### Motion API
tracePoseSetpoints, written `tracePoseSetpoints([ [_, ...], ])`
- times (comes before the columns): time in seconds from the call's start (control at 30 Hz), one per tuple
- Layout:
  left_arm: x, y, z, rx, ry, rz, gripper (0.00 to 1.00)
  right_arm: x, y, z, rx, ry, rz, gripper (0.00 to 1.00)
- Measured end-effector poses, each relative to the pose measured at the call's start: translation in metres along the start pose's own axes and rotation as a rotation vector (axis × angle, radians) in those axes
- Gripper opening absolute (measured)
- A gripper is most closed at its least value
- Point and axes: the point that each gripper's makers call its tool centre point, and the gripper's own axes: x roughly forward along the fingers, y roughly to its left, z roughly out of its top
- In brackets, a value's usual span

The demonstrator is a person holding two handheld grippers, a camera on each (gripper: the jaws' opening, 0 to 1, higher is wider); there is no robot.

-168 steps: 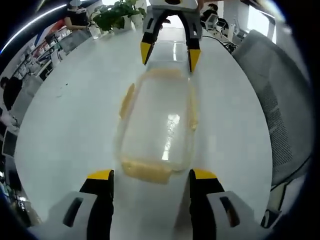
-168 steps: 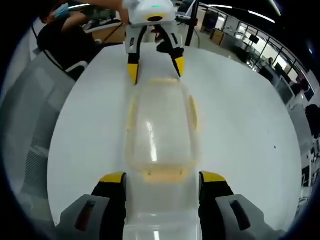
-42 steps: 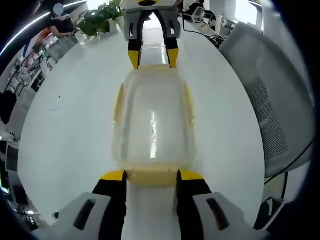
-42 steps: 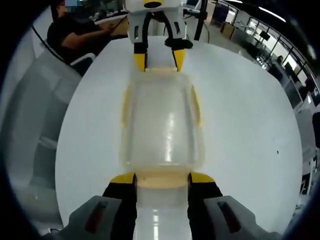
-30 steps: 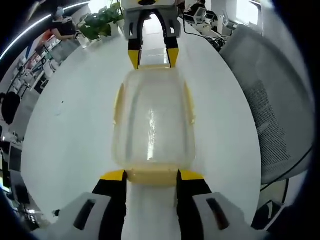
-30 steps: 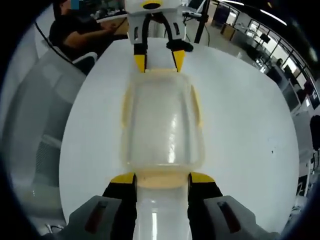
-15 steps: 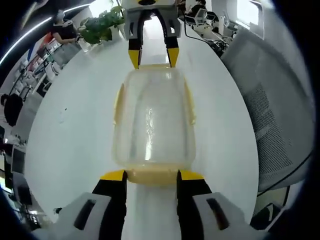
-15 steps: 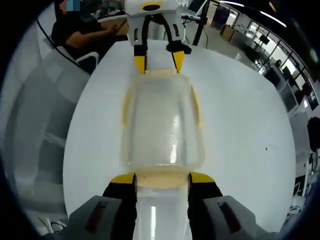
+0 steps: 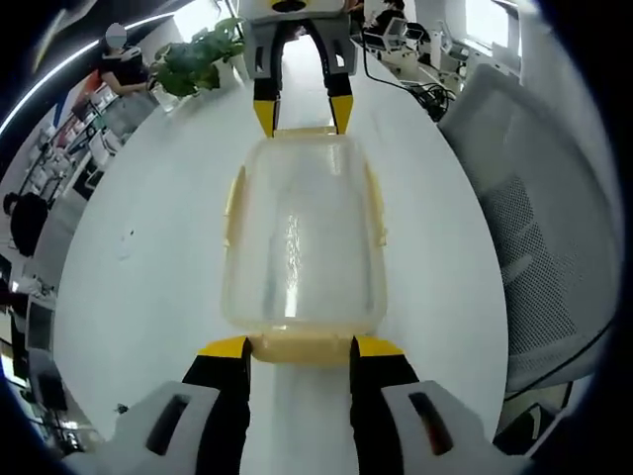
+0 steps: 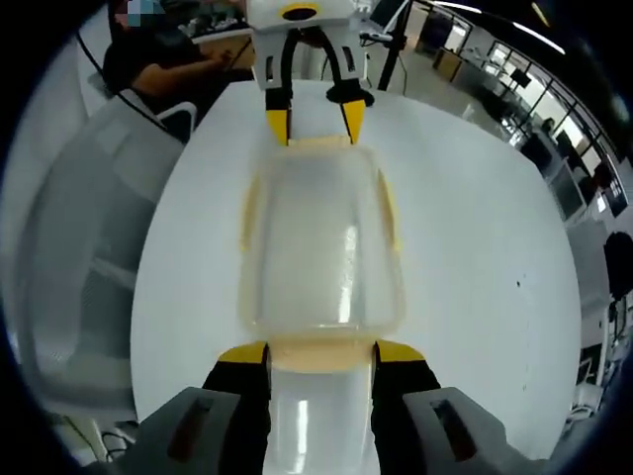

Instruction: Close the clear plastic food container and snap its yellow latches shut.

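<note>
A clear plastic food container (image 9: pixel 302 237) with its lid on lies lengthwise between the two grippers over the white table (image 9: pixel 138 247). My left gripper (image 9: pixel 300 346) is shut on the yellow end latch (image 9: pixel 300 348) nearest it. The right gripper (image 9: pixel 302 109) grips the far end. In the right gripper view the container (image 10: pixel 321 247) runs away from my right gripper (image 10: pixel 321 351), which is shut on its near yellow end latch (image 10: pixel 321 353). The left gripper (image 10: pixel 309 119) holds the opposite end. Yellow side latches (image 9: pixel 233 203) (image 9: pixel 377 203) lie along both long edges.
A grey mesh chair (image 9: pixel 539 228) stands at the table's edge, and a potted plant (image 9: pixel 198 54) sits at the far end. A seated person (image 10: pixel 158 59) and another grey chair (image 10: pixel 79 228) are on the left of the right gripper view.
Both grippers, open wide around the container ends 5.6 s ago, have shut on the end latches. Over the last second the grips hold steady and only the background drifts a little.
</note>
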Motion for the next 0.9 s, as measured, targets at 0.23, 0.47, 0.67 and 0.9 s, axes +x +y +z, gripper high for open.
tracePoseSetpoints([
  [0.23,0.003,0.000,0.014,0.001,-0.009,-0.004,0.38,-0.008,0.000,-0.011,0.003,0.006,-0.003,0.38],
  [0.47,0.006,0.000,0.028,0.014,-0.012,-0.013,0.38,-0.013,0.002,-0.024,0.014,0.013,0.001,0.38],
  [0.67,0.011,0.002,0.038,0.022,-0.015,-0.011,0.38,-0.018,0.001,-0.033,0.016,0.016,-0.003,0.38],
  [0.9,0.017,0.004,0.051,0.030,-0.018,-0.009,0.38,-0.025,0.000,-0.044,0.017,0.019,-0.011,0.38],
])
